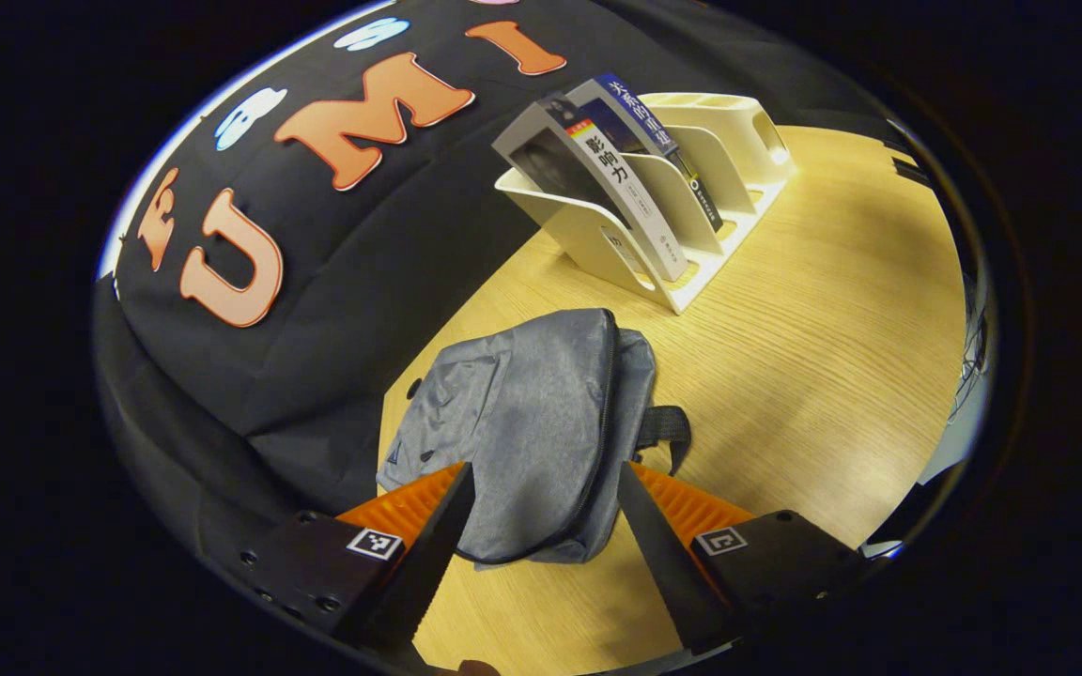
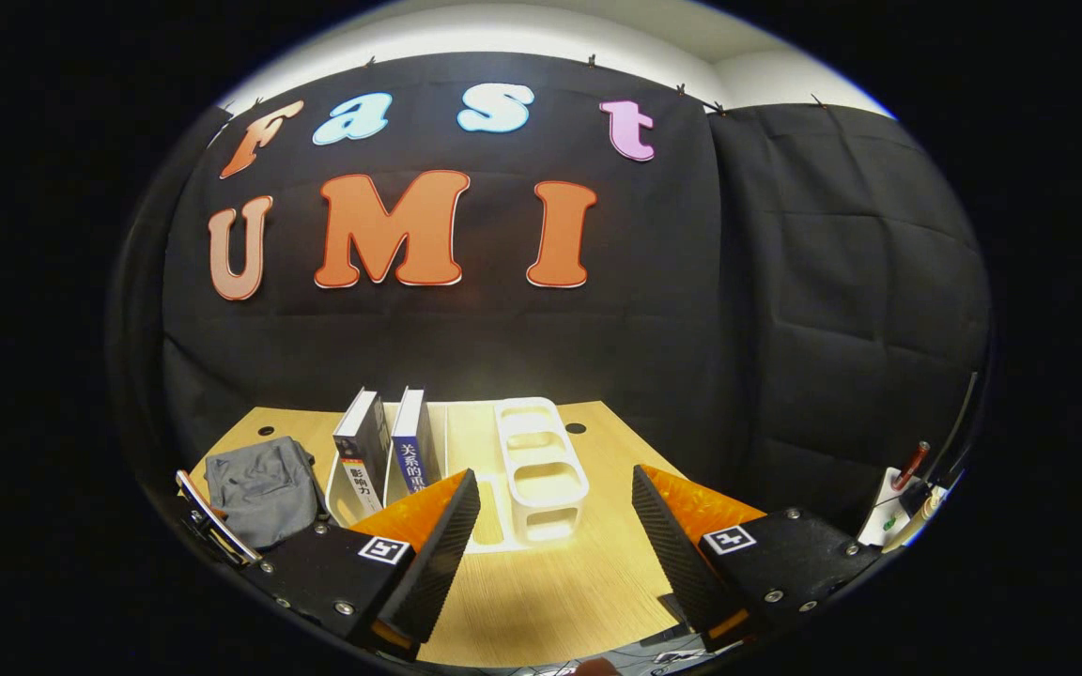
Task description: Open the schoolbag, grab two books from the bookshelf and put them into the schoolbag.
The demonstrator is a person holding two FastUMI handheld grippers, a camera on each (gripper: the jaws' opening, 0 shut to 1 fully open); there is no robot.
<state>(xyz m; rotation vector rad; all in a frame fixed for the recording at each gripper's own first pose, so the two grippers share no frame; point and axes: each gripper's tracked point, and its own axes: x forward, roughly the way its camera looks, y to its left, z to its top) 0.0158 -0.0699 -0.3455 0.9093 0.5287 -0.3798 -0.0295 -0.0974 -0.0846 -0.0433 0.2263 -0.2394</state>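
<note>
In the left gripper view, the left gripper (image 1: 546,512) is hanging low over the wooden surface (image 1: 813,376) with its fingers (image 1: 438,535) standing wide apart and gripping nothing. It is tilting downward and pointing at the grey schoolbag (image 1: 541,422), whose near end is sitting between the two fingers; whether either finger is touching the fabric is not clear. The schoolbag is lying flat on the surface close to the black cloth wall (image 1: 316,310), its zip running along the right side and looking closed, a dark strap (image 1: 668,427) sticking out to its right. Beyond the bag, the white bookshelf (image 1: 691,197) is standing on the surface, well apart from the bag, with two books (image 1: 611,160) leaning in its nearer slots.

In the right gripper view, the right gripper (image 2: 555,526) is hovering level above the surface (image 2: 550,582), aiming straight at the bookshelf (image 2: 541,469). Its fingers (image 2: 442,545) are also spread wide, with nothing between them but the shelf farther off. The two books (image 2: 386,451) are standing upright side by side in the shelf's left slots, spines facing the camera. The schoolbag (image 2: 264,488) is resting at far left, just beside the shelf, partly behind the left finger's mount.
</note>
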